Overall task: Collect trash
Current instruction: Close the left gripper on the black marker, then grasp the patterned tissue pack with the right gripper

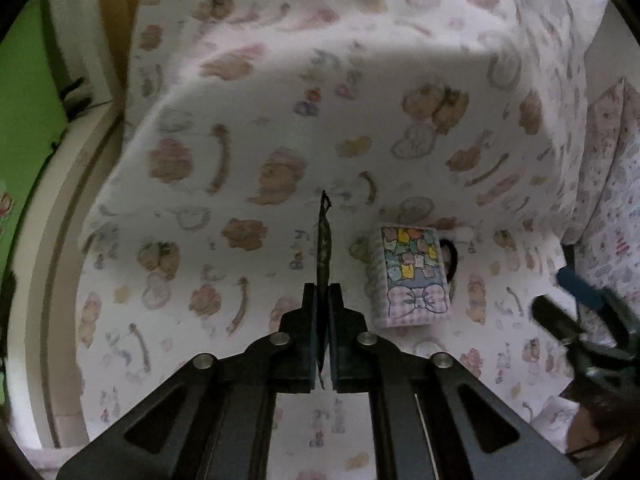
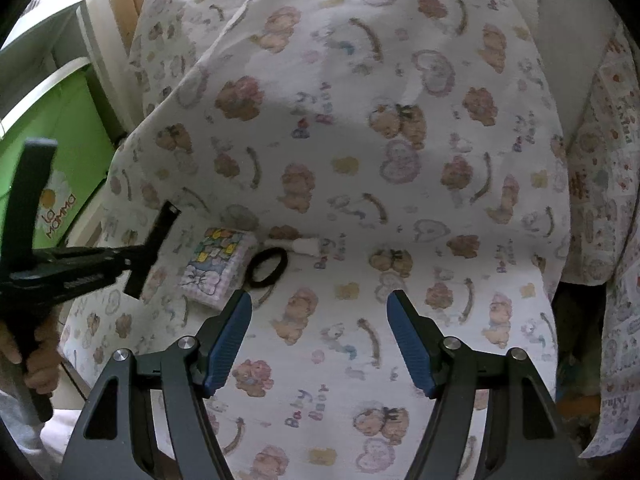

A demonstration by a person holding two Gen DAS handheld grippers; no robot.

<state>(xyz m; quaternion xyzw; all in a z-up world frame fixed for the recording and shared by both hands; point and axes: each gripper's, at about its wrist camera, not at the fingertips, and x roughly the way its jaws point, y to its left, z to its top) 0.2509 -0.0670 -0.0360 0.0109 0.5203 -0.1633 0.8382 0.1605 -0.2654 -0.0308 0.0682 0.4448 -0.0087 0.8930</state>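
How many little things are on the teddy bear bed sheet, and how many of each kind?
Pastel patchwork tissue packs with a bow picture: 1
Black round hair ties: 1
Small white crumpled scraps: 1
Thin dark flat wrapper scraps, pinched in the left gripper rather than lying on the sheet: 1
Total: 4

It was a home bedroom, likely a child's: a bed [image 2: 400, 200] under a teddy-bear sheet [image 1: 260, 128], printed pillows [image 2: 608, 152] alongside, and a green wall [image 1: 28, 92].

"la mamma" — green box [image 2: 56, 184]
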